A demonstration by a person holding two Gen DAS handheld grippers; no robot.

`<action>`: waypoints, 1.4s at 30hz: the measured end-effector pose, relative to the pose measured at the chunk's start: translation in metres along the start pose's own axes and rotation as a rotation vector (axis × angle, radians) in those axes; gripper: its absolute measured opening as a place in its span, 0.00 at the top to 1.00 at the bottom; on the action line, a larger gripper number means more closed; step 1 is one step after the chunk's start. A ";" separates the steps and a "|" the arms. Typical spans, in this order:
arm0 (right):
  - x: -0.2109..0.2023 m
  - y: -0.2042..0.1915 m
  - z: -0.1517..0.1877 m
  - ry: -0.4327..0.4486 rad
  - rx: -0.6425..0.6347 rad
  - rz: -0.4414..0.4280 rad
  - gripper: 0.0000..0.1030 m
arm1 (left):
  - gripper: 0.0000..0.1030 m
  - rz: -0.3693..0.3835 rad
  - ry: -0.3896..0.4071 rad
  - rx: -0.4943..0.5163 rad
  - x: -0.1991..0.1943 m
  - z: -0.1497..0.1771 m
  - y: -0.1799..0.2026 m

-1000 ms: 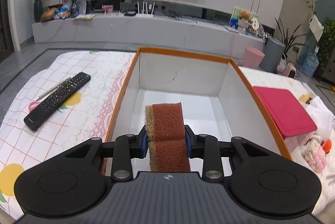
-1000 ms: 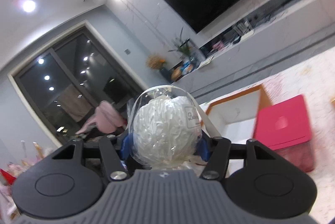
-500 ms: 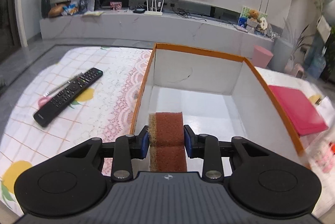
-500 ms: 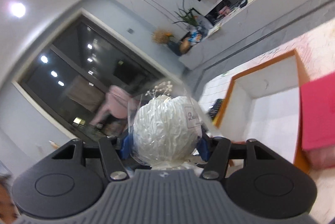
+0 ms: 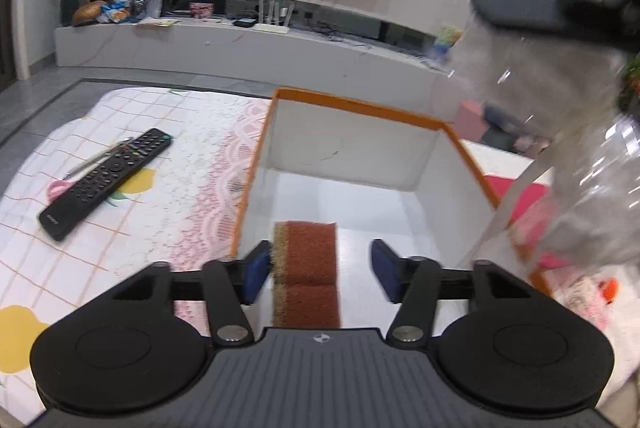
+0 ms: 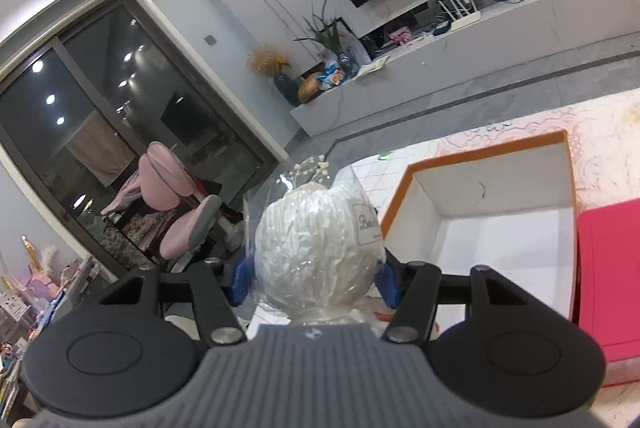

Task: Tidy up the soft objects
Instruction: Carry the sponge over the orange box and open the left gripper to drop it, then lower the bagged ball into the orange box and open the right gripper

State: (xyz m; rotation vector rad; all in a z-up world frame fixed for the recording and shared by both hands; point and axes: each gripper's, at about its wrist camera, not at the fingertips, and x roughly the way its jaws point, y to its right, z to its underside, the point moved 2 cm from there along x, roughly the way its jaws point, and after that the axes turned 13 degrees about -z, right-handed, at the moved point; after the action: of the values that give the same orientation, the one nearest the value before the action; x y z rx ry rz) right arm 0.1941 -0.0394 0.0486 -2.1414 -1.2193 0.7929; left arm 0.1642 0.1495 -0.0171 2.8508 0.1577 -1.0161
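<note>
A rust-brown scouring sponge (image 5: 306,268) lies inside the white box with the orange rim (image 5: 360,148), near its left wall. My left gripper (image 5: 322,270) hovers over it with its jaws opening; the left pad is close to the sponge's edge and the right pad stands well clear. My right gripper (image 6: 314,280) is shut on a white mesh ball wrapped in clear plastic (image 6: 316,252), held in the air left of the box (image 6: 500,188). In the left wrist view that wrapped ball (image 5: 568,148) shows blurred at the upper right, above the box's right side.
A black remote control (image 5: 106,184) and pink-handled scissors (image 5: 60,188) lie on the patterned cloth left of the box. A red lid (image 6: 608,288) lies to the right of the box. A fluffy pink item (image 5: 580,292) sits beyond it.
The left jaws have spread apart and let go of the sponge, which now rests in the box. The right gripper has carried the wrapped ball toward the box and entered the left wrist view.
</note>
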 end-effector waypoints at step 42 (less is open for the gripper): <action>0.116 0.013 0.045 -0.357 -0.152 0.298 0.41 | 0.08 -0.140 0.083 -0.298 -0.010 -0.016 -0.104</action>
State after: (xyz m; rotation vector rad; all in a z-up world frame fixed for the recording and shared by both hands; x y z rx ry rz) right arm 0.2174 0.0644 -0.0163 -2.4135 -1.1735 1.2925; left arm 0.1520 0.2542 -0.0055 2.6385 0.4791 -0.8167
